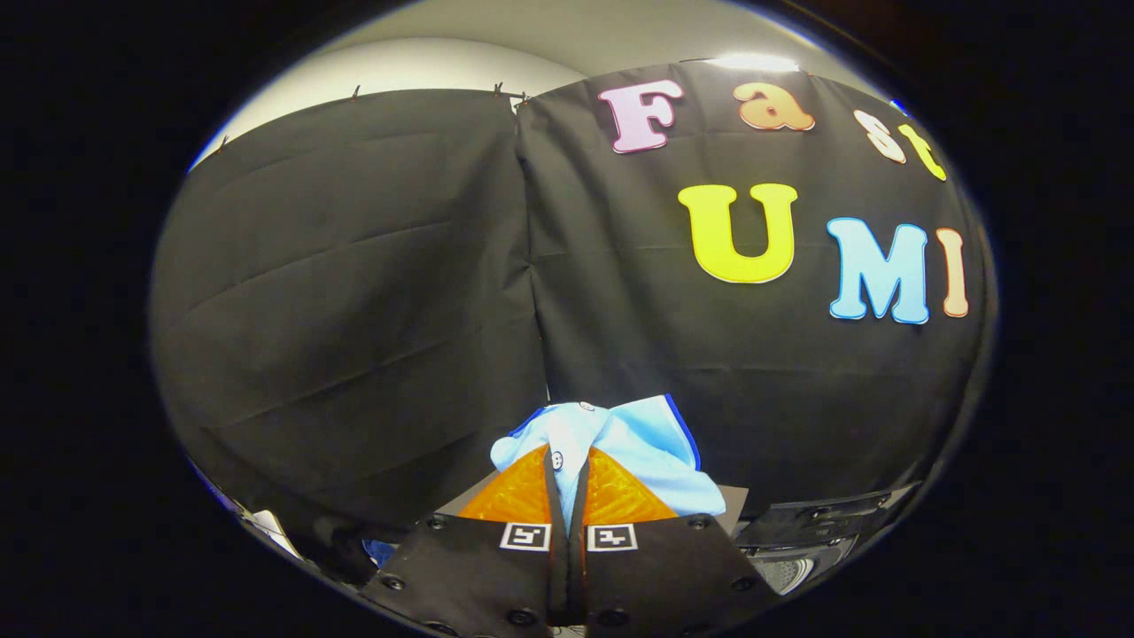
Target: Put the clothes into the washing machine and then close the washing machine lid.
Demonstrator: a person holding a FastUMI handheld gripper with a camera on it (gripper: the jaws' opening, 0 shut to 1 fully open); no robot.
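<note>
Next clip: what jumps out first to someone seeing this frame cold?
First, the light blue shirt, pinched between the tool fingers and bunched up just beyond them, held up in front of the black cloth wall. Low beside the fingers, part of the washing machine shows.

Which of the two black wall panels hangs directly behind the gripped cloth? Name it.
The lettered panel, right of the seam. The hand-held gripper, shut on the light blue garment, points just beside that seam; the plain panel hangs leftward.
</note>
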